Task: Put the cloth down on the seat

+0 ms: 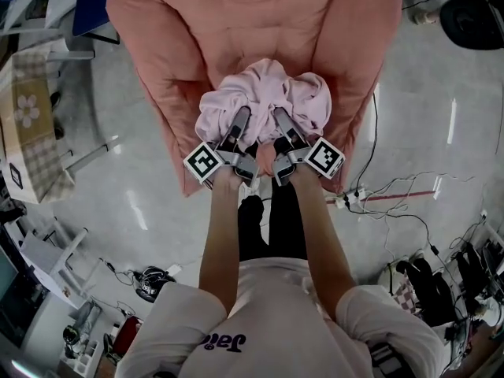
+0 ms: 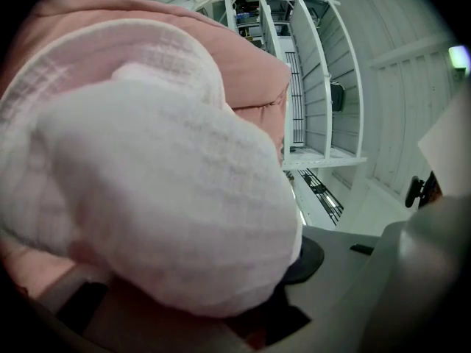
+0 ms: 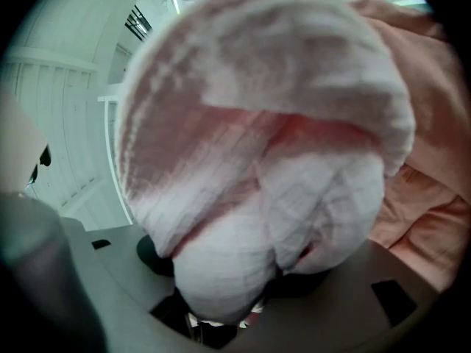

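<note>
A crumpled pale pink cloth [image 1: 264,97] is bunched at the front of a salmon-pink padded seat [image 1: 260,22]. My left gripper [image 1: 240,118] reaches into its left side and my right gripper [image 1: 281,118] into its right side, both from the seat's front edge. In the left gripper view a thick wad of the cloth [image 2: 162,197] fills the space between the jaws, with the seat's cushion [image 2: 254,87] behind. In the right gripper view folds of the cloth [image 3: 257,168] bulge between the jaws, beside the seat's padding [image 3: 434,168]. Each gripper is closed on a wide bundle, and the fingertips are buried in fabric.
A cardboard box [image 1: 27,128] stands at the left on the glossy floor. Cables and a power strip [image 1: 370,199] trail on the right, near bags [image 1: 441,290]. White shelving [image 2: 316,72] stands behind the seat. The person's legs are close to the seat's front.
</note>
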Demonstrator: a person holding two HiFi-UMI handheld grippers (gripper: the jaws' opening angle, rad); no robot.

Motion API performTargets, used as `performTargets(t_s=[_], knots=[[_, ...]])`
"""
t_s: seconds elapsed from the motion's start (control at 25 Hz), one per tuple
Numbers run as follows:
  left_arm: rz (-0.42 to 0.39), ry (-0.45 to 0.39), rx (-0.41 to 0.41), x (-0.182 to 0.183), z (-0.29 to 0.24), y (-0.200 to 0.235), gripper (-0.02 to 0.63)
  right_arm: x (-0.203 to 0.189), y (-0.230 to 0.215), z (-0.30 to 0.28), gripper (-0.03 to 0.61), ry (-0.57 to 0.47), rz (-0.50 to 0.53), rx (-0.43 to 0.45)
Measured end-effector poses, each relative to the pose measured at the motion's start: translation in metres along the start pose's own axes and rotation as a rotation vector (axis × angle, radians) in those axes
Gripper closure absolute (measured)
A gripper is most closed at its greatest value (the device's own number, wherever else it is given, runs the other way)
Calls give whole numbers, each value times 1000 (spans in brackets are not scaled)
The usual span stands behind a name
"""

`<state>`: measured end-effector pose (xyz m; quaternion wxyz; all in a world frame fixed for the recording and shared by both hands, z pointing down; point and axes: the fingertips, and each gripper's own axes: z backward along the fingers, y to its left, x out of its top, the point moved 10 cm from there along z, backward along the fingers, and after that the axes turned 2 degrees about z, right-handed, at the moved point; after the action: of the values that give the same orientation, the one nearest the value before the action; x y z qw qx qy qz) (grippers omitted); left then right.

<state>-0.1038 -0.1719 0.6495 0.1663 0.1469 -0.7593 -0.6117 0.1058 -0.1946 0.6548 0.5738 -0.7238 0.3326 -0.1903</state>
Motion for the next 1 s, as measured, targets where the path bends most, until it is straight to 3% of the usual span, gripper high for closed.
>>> performTargets(t_s=[0.12, 0.2, 0.36, 0.48, 0.6, 0.68, 0.8, 1.0], knots=[[16, 2, 40, -1, -1, 22, 417, -1, -22, -3, 296, 9, 27, -16], [28, 10, 62, 3, -3, 36, 417, -7, -36, -7, 296, 1, -29, -37], [43, 22, 92, 8, -9, 62, 417, -10, -60, -15, 296, 9, -42, -62], [60, 25, 120, 15, -13, 81, 417, -19, -78, -24, 298, 2, -107, -108], [67, 28, 155, 20, -14, 98, 417, -22, -94, -28, 296, 21, -59, -163], [72, 25, 169, 20, -16, 109, 416, -26, -106, -27, 296, 19, -99, -227], [97, 11, 197, 21, -18, 130, 416, -31, -122, -38, 296, 0, -155, -198], [146, -13, 266, 27, -7, 166, 416, -48, -146, -48, 296, 30, -131, -273]])
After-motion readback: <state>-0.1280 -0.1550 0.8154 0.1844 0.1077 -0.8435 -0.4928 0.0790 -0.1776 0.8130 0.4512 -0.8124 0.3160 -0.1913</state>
